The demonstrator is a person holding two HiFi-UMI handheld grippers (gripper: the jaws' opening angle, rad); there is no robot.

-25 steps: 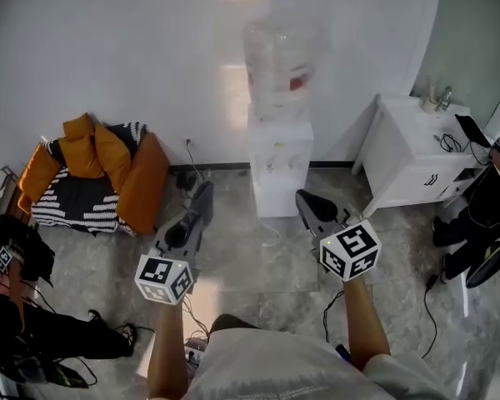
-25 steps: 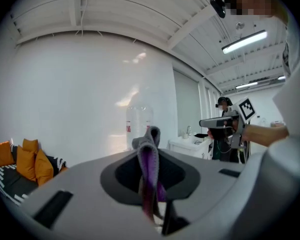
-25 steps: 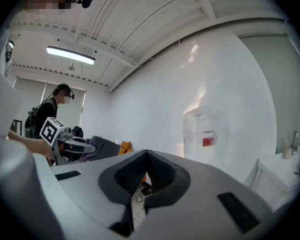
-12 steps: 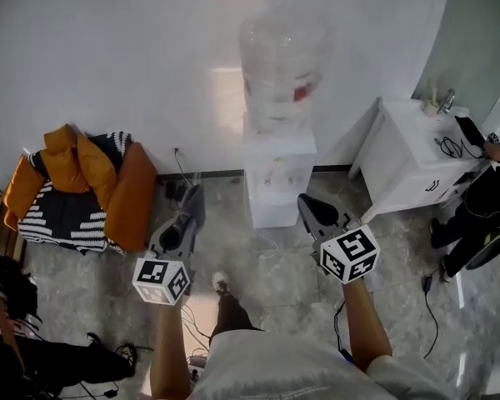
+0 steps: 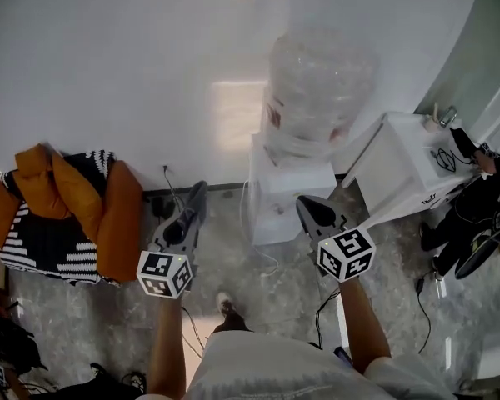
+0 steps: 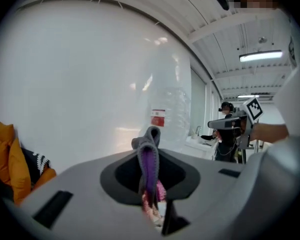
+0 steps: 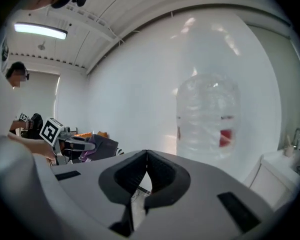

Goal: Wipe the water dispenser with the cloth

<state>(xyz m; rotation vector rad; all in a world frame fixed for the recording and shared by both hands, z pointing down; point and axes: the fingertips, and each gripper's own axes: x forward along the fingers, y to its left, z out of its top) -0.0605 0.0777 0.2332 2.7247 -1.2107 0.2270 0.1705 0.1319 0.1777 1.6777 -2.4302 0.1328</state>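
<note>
Jaws of the left hand-held gripper [image 6: 151,139] clamp a folded grey-and-purple fabric cloth [image 6: 149,161]. The right hand-held gripper [image 7: 146,159] is clenched, its jaws meeting on nothing. Ahead of both, apart from them, stands the white box-shaped water dispenser [image 5: 290,192] carrying a clear ribbed plastic bottle [image 5: 321,90]. An orange and striped padded heap [image 5: 62,211] lies left of the left hand-held gripper. A white cabinet [image 5: 397,169] stands right of the right one. Thin cables [image 5: 265,261] cross the grey marbled floor [image 5: 258,298] below the dispenser. The cloth's lower end is hidden.
</note>
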